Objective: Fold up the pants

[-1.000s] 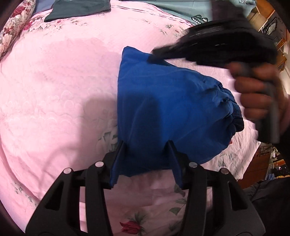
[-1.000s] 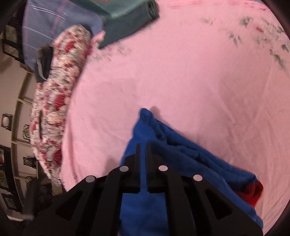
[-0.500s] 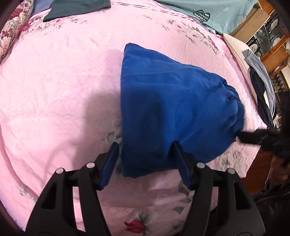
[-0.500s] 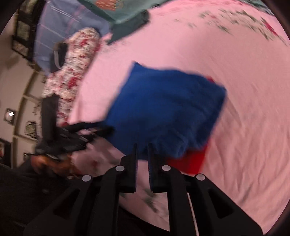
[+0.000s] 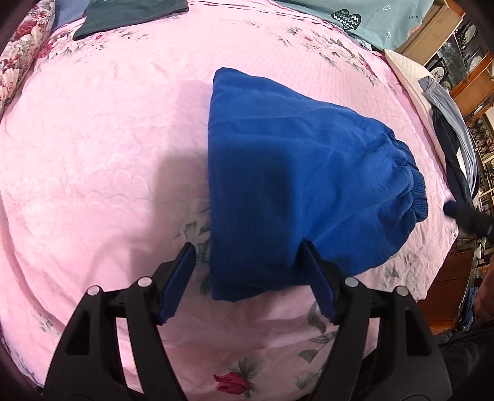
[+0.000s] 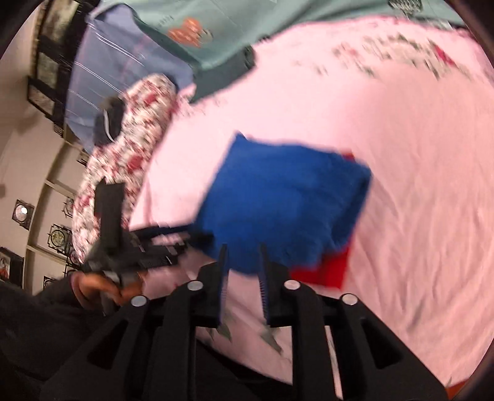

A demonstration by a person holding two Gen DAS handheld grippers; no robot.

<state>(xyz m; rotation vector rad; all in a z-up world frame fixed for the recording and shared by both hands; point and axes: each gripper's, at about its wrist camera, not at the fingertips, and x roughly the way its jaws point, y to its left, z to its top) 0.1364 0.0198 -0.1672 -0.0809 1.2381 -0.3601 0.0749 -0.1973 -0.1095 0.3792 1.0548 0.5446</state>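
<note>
1. The folded blue fleece pants (image 5: 296, 185) lie on the pink quilted bedspread (image 5: 102, 148), near its near edge. Their long axis runs from the far-left corner to the ribbed waistband at the near right.
2. The left gripper (image 5: 247, 277) has just been spreading its jaws. They stand apart on either side of the near hem, pressing nothing.
3. The right gripper (image 6: 242, 277) has just been parting slightly. A narrow gap shows, with nothing between the jaws.
4. Only the blurred right wrist view shows a red patch (image 6: 327, 271) under the pants.
5. Only the left view shows a dark green folded garment (image 5: 129, 14) at the far left.
</note>
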